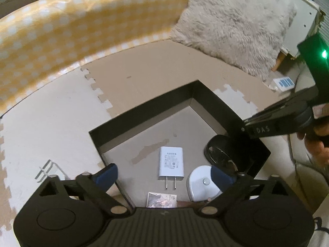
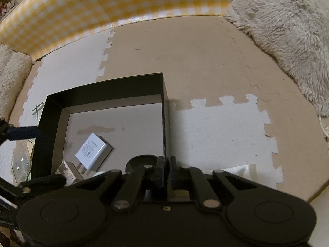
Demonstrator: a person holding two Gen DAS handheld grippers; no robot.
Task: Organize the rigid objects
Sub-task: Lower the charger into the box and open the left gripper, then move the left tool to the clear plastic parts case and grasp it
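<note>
Black box (image 1: 144, 111) holds white charger (image 1: 171, 163), black mouse (image 1: 219, 151), white puck (image 1: 202, 183), small carton (image 1: 162, 199). Left tongs (image 1: 164, 174) wide; right tongs (image 2: 167, 163) pinching box wall.

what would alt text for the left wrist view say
An open left gripper hovers over a black box holding a white charger, a white round device, a black oval object and a small carton.

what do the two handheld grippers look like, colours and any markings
Left gripper: matte black plastic body with ribbed centre, two round discs, silver pivot pins, black linkage bars and blue finger pads. Right gripper: the same black build with silver pins; its fingers look black. From the left wrist view its side bears pale "DAS" lettering and a green light.
</note>
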